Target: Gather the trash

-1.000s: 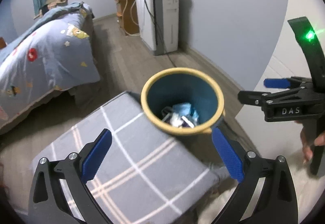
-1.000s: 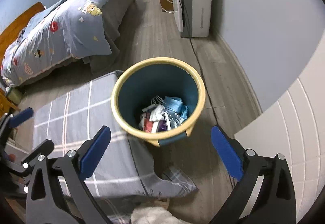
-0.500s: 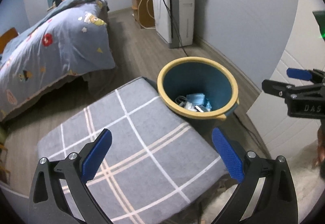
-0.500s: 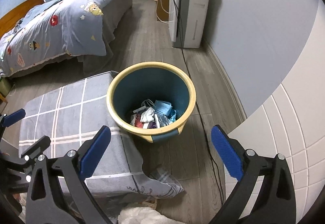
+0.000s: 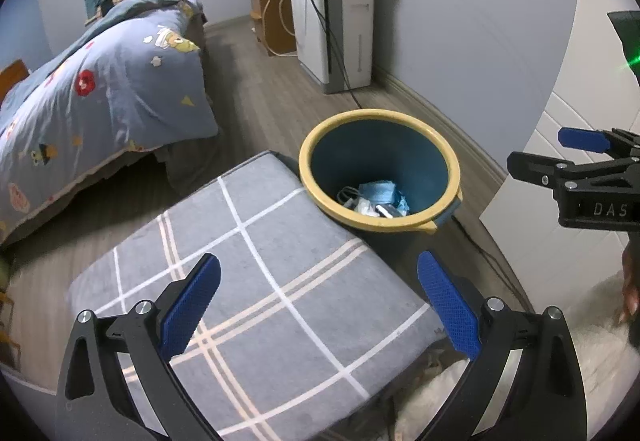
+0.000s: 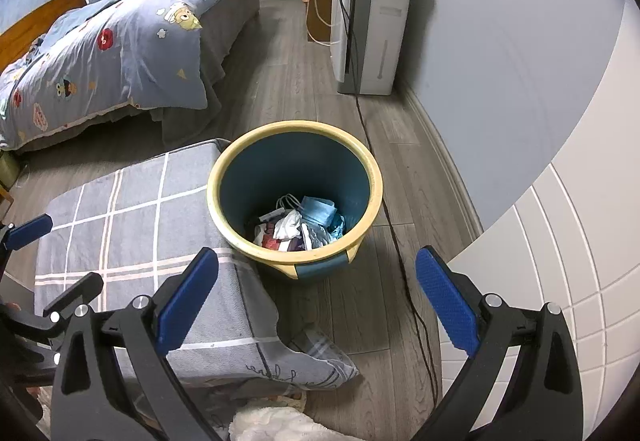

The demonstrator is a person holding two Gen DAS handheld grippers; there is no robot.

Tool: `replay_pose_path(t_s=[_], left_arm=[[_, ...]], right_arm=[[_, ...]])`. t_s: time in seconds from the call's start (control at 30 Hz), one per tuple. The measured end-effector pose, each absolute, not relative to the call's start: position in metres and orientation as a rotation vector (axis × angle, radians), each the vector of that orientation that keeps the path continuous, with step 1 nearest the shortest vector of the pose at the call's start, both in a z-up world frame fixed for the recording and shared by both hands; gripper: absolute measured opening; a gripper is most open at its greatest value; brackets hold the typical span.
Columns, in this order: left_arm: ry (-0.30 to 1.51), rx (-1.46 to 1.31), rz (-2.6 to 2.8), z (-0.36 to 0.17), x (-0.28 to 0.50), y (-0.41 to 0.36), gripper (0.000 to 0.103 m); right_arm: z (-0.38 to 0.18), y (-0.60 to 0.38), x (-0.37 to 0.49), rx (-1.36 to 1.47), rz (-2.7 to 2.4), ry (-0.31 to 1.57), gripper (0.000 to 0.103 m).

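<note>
A blue bin with a yellow rim (image 5: 379,121) (image 6: 294,128) stands on the wood floor beside a grey checked stool. Trash (image 5: 376,197) (image 6: 298,223) lies at its bottom: a blue face mask, white paper and wrappers. My left gripper (image 5: 320,301) hovers open over the stool's top, short of the bin, with nothing between its blue pads. My right gripper (image 6: 316,297) is open and empty too, above the floor just in front of the bin. The right gripper also shows at the right edge of the left wrist view (image 5: 580,161).
The grey checked stool (image 5: 256,289) (image 6: 132,225) touches the bin's left side. A bed with a blue patterned duvet (image 6: 112,53) fills the left. A white air purifier (image 6: 372,25) stands by the wall, its black cable (image 6: 400,249) running along the floor past the bin. White tiled wall (image 6: 560,281) at right.
Both grippers have pulled up and back from the bin, so it looks smaller and farther. Both stay open and empty. The trash in the bin has not moved.
</note>
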State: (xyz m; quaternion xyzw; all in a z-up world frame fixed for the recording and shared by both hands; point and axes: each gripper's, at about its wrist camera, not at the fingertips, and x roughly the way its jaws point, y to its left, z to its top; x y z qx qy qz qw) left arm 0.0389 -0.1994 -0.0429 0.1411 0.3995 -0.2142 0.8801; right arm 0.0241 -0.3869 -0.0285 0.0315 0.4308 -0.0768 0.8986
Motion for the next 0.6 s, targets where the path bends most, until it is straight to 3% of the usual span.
replay_pose_path(t_s=[0.6], left_arm=[[0.842,0.295,-0.448,-0.0455,0.0383,-0.2005,0.098]], right_arm=[[-0.0285,-0.3868,0.0239,0.064,-0.155,0.895,0.097]])
